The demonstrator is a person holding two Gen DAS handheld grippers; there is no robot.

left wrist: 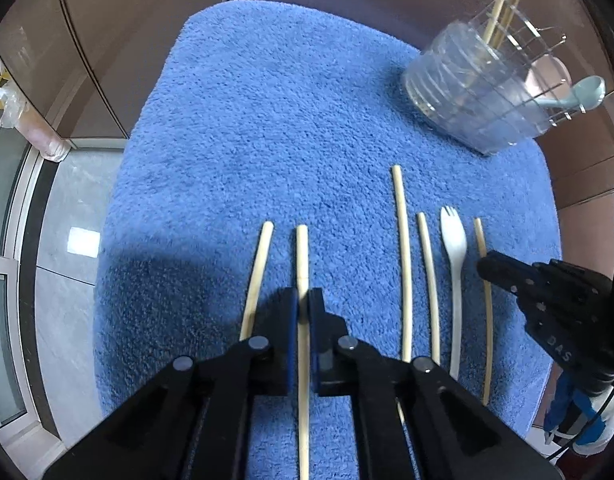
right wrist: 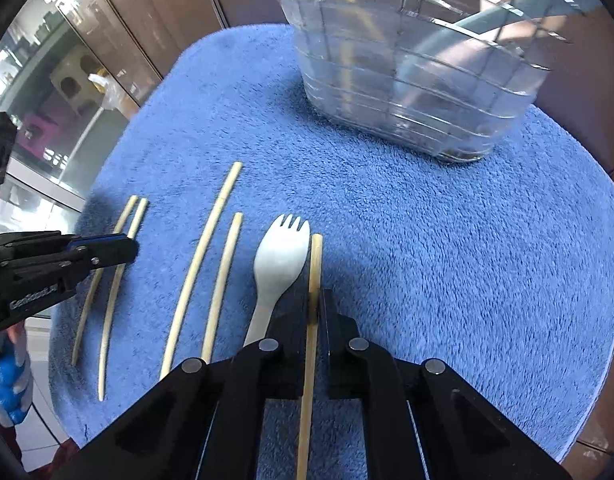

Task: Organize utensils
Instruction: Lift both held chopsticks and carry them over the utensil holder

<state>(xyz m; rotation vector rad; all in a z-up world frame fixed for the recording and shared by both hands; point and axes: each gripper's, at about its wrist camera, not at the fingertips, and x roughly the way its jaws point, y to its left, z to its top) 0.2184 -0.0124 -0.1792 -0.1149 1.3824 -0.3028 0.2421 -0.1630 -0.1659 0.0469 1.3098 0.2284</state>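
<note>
We work over a fluffy blue towel (left wrist: 287, 128) spread on the counter, with brown cabinet fronts (left wrist: 119, 32) behind and pale floor tiles (left wrist: 63, 240) to the left. A clear ribbed plastic holder (right wrist: 407, 80) stands at the towel's far right, sticks upright inside it. Thin pale chopsticks lie in a row, with a white spork (right wrist: 279, 264) among them. Our left gripper (left wrist: 305, 300) has its jaws clenched on one chopstick (left wrist: 303, 256), second from the left. Our right gripper (right wrist: 315, 300) clamps the rightmost stick (right wrist: 316, 260), just beside the spork.
</note>
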